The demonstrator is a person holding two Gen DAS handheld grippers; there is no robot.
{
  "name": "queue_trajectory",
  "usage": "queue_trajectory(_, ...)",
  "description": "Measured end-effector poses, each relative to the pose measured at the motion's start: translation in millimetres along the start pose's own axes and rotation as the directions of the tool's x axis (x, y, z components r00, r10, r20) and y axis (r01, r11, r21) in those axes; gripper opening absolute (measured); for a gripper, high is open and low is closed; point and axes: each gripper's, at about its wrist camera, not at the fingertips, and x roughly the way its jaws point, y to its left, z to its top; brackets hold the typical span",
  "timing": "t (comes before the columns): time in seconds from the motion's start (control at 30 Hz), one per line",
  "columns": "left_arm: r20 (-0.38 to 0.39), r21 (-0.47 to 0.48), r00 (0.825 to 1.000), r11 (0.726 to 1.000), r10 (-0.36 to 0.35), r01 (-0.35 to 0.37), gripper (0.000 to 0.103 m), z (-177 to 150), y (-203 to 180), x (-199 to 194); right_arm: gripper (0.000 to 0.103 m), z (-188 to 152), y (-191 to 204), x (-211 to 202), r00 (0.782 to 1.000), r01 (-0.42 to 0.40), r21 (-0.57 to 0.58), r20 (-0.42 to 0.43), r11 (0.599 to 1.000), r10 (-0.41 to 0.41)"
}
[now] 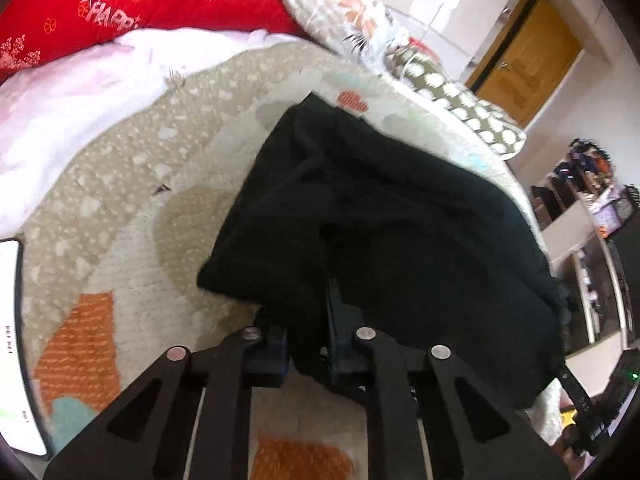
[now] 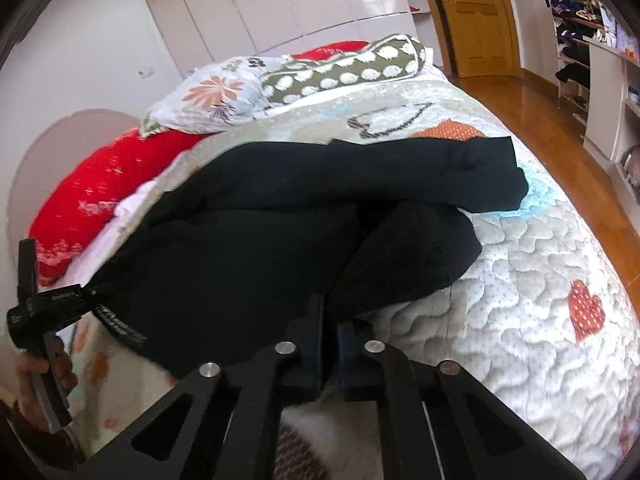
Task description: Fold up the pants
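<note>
L claw (image 1: 306, 344) is clenched on the near hem of the pants (image 1: 372, 216); R claw (image 2: 330, 344) is clamped on the same near edge, further along. Pants lie bunched across the bed (image 2: 532, 280), one leg end reaching twd the far-right edge, the rest rumpled by the near edge. No neat fold yet, so prob. early: spreading and every fold still to do.

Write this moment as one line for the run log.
step: grasp | left tongs: shut on black fabric pants | right tongs: shut on pants | pants: bunched on quilted bedspread
</note>
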Motion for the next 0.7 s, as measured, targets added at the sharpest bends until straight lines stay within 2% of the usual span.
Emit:
queue_trajectory(0.13,0.047,0.046,0.999,0.999,-0.005,0.003,0.009,-6.4,4.7,-36.9,0.003,-11.7,7.7,-38.8,0.998,-0.066,-0.014,0.006,0.998,0.067)
queue_trajectory(0.27,0.029,0.011,1.0,1.0,0.006,-0.007,0.008,-15.7,18.6,-44.3,0.004,-28.8,5.0,-52.7,0.997,-0.071,-0.025,-0.042,0.997,0.07)
queue_trajectory(0.3,0.019,0.004,1.0,1.0,0.019,-0.019,0.009,-20.7,23.0,-41.1,0.009,-34.2,2.3,-49.7,0.994,-0.073,-0.021,-0.078,0.997,0.071)
queue_trajectory(0.33,0.007,-0.004,1.0,1.0,0.029,-0.029,0.009,-23.4,25.8,-36.9,0.009,-38.7,-1.2,-48.3,0.993,-0.057,-0.013,-0.101,0.998,0.056)
queue_trajectory(0.37,-0.01,-0.015,0.999,0.999,0.038,-0.038,0.009,-26.2,29.4,-32.2,0.017,-43.1,-8.7,-47.1,0.993,-0.033,0.016,-0.117,0.999,0.034)
queue_trajectory(0.4,-0.031,-0.033,0.999,0.999,0.04,-0.041,0.009,-29.7,35.2,-26.0,0.032,-44.6,-15.5,-48.6,0.993,-0.028,0.048,-0.117,0.998,0.033)
queue_trajectory(0.47,-0.045,-0.054,0.999,0.998,0.03,-0.032,0.009,-31.4,40.3,-21.1,0.051,-43.7,-33.3,-53.8,0.995,-0.01,0.121,-0.101,0.993,0.023)
queue_trajectory(0.53,-0.048,-0.06,0.999,0.998,0.026,-0.029,0.009,-32.7,41.0,-18.6,0.056,-37.4,-52.9,-60.4,0.998,0.015,0.174,-0.064,0.985,-0.004)
queue_trajectory(0.63,-0.042,-0.047,0.998,0.998,0.048,-0.05,0.009,-32.9,36.8,-17.9,0.056,-25.4,-66.6,-50.9,0.998,0.053,0.188,-0.046,0.981,-0.045)
queue_trajectory(0.7,-0.038,-0.03,0.997,0.997,0.068,-0.069,0.009,-33.2,33.4,-17.4,0.056,-17.3,-71.9,-34.7,0.999,0.038,0.203,-0.044,0.978,-0.029)
